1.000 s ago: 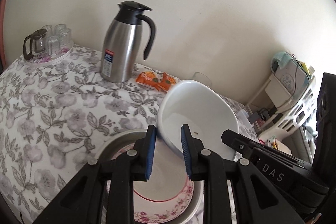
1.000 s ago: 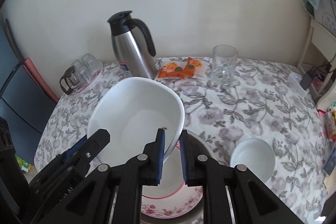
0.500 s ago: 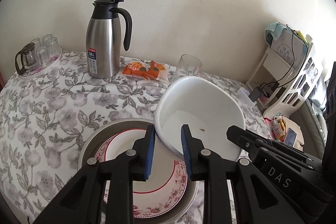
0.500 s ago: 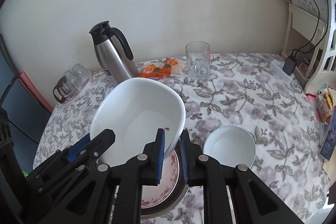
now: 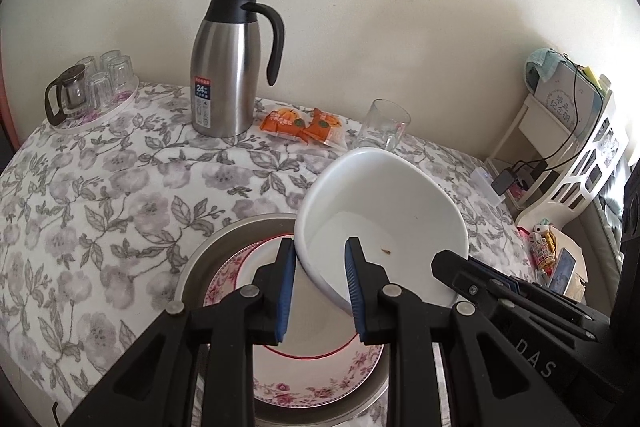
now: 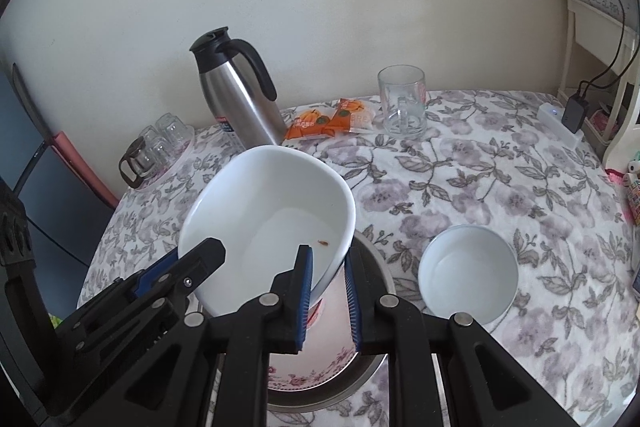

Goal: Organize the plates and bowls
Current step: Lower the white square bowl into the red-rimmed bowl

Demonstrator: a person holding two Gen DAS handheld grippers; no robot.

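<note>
Both grippers clamp the big white bowl [image 6: 268, 211] by opposite rims: left gripper [image 5: 318, 291], right gripper [image 6: 326, 301]. It hangs tilted over the floral plate [image 5: 320, 367] at the bench's near edge. Next, I'd judge: level it, lower, release.

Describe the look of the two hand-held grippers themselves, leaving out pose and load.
Both are alike. The left hand-held gripper and the right hand-held gripper have matte black angular plastic frames, two flat fingers faced with ribbed blue pads, and round silver bolt heads at the joints. The right one's body shows pale "DAS" lettering in the left view. No cables, hands or sleeves show.
</note>
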